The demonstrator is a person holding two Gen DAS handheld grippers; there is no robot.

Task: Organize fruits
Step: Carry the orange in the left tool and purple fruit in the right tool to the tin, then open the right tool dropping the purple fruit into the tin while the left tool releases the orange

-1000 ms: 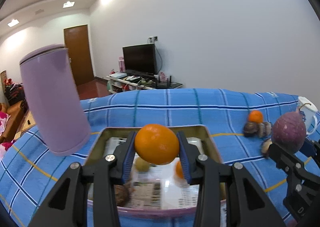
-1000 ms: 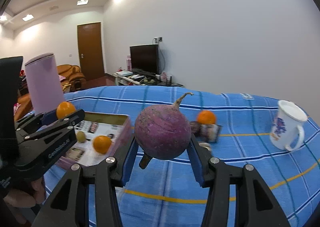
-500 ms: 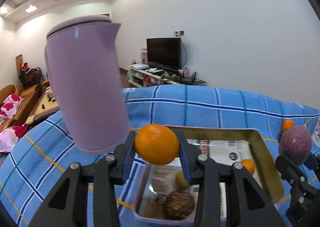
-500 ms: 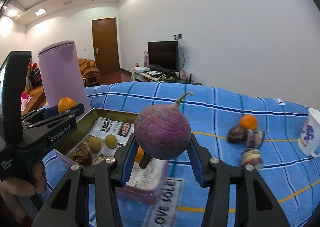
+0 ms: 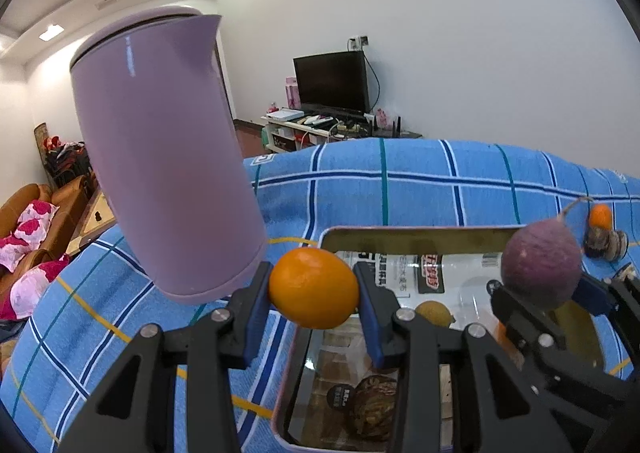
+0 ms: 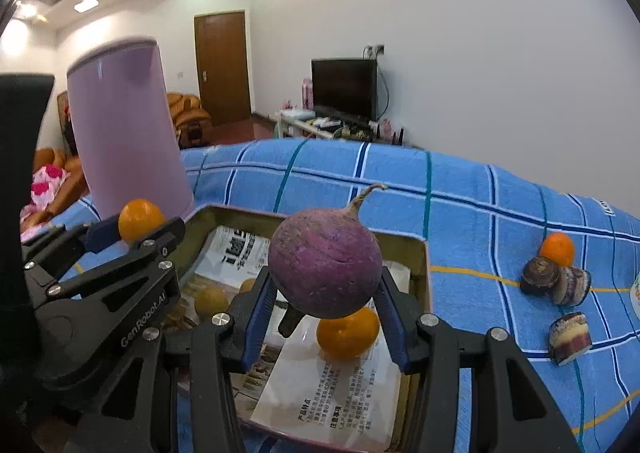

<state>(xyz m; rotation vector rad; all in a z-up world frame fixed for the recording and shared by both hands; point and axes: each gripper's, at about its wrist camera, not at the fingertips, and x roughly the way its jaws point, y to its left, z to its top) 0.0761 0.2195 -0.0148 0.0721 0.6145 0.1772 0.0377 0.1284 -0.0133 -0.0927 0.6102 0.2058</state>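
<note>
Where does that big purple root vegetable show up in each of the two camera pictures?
Left wrist view: the purple root is at the right edge, clamped in the right gripper.
Right wrist view: it fills the centre, between the blue pads.
Shared landmark: the lilac kettle, beside the tray.

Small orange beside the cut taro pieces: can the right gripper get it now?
Probably not yet: the right gripper is shut on the purple turnip. The small orange lies unobstructed on the cloth.

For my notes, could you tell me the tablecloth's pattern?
Blue tablecloth with white and dark blue checks; clearest in the right wrist view.
</note>
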